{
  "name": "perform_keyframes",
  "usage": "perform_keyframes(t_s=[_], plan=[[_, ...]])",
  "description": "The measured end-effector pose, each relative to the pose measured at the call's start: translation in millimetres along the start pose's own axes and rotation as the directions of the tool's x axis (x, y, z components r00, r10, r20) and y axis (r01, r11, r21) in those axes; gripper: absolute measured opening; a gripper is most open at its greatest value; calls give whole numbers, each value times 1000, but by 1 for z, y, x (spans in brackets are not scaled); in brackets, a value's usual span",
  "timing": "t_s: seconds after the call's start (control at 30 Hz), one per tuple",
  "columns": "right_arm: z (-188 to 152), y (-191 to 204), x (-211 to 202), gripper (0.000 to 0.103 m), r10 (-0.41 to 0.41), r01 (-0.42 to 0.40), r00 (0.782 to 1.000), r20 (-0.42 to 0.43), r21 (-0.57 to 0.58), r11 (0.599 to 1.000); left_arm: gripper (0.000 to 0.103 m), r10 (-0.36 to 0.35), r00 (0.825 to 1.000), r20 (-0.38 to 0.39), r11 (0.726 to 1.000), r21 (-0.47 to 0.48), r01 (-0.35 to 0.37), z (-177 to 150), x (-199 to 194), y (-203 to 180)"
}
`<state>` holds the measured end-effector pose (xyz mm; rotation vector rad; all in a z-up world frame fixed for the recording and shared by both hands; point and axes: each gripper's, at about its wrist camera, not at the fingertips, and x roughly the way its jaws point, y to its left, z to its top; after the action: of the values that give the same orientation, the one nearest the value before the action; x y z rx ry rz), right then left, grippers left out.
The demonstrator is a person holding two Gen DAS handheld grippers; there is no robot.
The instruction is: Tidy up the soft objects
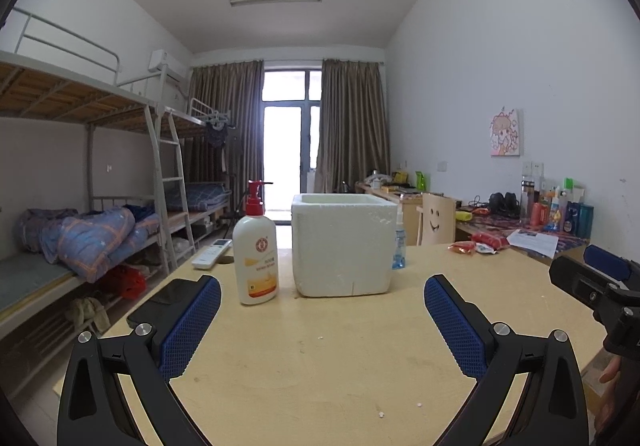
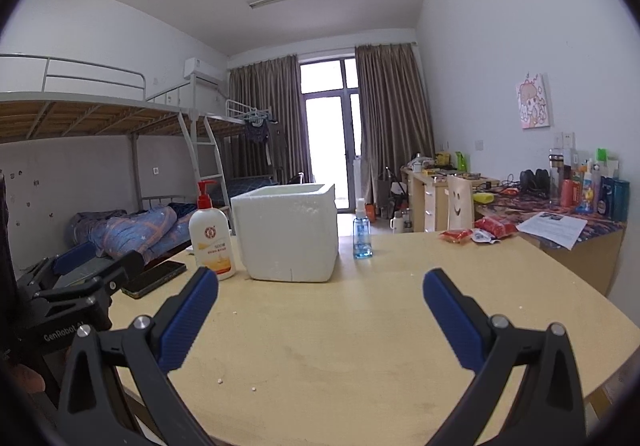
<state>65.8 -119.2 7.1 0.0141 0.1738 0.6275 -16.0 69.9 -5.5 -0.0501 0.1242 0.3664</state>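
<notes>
A white foam box [image 1: 342,244] stands upright on the wooden table [image 1: 320,366]; it also shows in the right wrist view [image 2: 288,232]. Soft red snack packets [image 1: 478,244] lie at the table's far right; they also show in the right wrist view [image 2: 476,231]. My left gripper [image 1: 322,310] is open and empty, low over the table in front of the box. My right gripper [image 2: 320,306] is open and empty, to the right of the left one.
A white lotion bottle with a red pump [image 1: 256,254] stands left of the box. A small blue spray bottle [image 2: 362,236] stands right of it. A black phone [image 2: 156,278] and a white remote [image 1: 212,252] lie at the table's left. A cluttered desk [image 2: 560,214] is at right.
</notes>
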Motion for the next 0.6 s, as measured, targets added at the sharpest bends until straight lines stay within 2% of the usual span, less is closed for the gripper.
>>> perform_keyframes(t_s=[0.2,0.6], plan=[[-1,0,-4,103,10,-10,1000,0,2,1000,102,-2,1000,19,1000,5,2,1,-8,-1],[-5,4,-4,103,11,-12,1000,-19,-23,1000,102,-2,1000,4,1000,-2,2,-1,-5,-1]])
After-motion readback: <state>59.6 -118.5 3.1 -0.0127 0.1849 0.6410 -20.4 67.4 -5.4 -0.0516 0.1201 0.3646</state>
